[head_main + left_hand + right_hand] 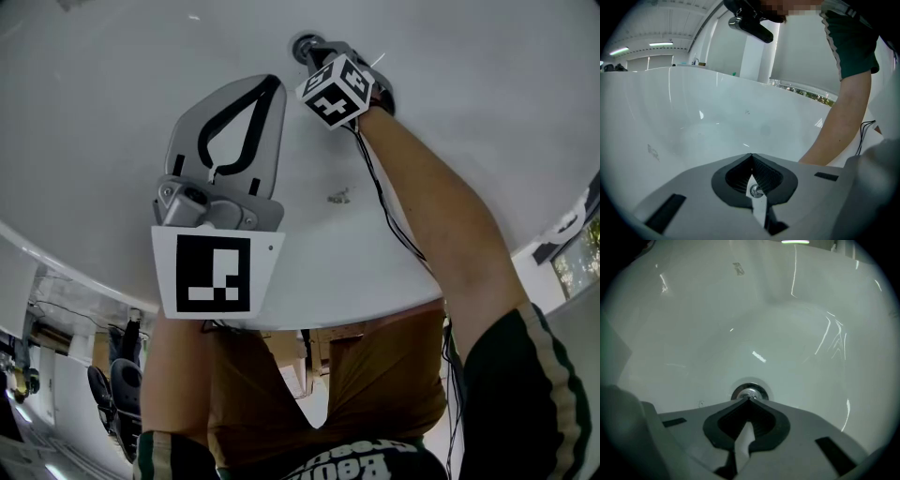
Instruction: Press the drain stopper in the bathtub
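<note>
A round chrome drain stopper (pixel 749 392) sits in the floor of the white bathtub (pixel 787 333). My right gripper (pixel 749 399) is shut, and its joined tips rest right at the stopper's near edge. In the head view the same stopper (pixel 304 44) shows at the top, just beyond the right gripper (pixel 312 52) and its marker cube. My left gripper (pixel 269 82) hangs shut and empty over the tub's near slope, apart from the stopper. From the left gripper view its closed tips (pixel 751 154) face the tub's far wall.
The tub's curved rim (pixel 75 258) runs across the lower head view, with the person's legs behind it. A small mark (pixel 338 197) lies on the tub's inner slope. The right forearm (pixel 843 122) reaches down into the tub. Room furniture shows at the lower left.
</note>
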The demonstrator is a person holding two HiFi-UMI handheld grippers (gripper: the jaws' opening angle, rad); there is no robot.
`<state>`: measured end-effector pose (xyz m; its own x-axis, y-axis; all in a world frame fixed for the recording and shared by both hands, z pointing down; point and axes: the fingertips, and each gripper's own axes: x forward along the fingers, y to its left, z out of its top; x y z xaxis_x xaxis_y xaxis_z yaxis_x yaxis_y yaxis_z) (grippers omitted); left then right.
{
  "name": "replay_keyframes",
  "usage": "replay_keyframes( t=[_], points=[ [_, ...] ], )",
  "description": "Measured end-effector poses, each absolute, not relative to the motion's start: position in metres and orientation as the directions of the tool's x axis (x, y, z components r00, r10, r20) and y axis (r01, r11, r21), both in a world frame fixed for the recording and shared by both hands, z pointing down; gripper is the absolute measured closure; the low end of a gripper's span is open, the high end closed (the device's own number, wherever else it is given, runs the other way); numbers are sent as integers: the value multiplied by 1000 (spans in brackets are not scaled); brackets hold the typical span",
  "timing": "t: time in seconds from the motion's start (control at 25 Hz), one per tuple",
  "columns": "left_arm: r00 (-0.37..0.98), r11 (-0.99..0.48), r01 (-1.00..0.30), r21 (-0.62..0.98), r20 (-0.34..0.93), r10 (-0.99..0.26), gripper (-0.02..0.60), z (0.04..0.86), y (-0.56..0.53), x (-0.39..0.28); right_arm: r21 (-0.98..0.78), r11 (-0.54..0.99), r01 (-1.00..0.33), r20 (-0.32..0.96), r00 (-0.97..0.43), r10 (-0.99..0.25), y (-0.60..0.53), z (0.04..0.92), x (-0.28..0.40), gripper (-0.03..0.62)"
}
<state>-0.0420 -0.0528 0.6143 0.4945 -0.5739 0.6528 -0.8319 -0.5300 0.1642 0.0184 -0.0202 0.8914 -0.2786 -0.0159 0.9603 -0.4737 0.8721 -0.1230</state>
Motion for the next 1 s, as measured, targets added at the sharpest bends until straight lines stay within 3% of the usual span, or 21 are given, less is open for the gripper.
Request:
replay_keyframes(
  t=[0.48, 1.0],
  points=[
    [476, -533, -835, 136, 664, -577, 575, 619, -51, -42, -109, 906, -408, 959, -284, -12, -12, 872, 25, 585],
    [453, -537, -835, 122, 706, -544, 575, 605, -40, -43, -82, 900, -429, 942, -328, -70, -26, 795, 19, 585]
  ],
)
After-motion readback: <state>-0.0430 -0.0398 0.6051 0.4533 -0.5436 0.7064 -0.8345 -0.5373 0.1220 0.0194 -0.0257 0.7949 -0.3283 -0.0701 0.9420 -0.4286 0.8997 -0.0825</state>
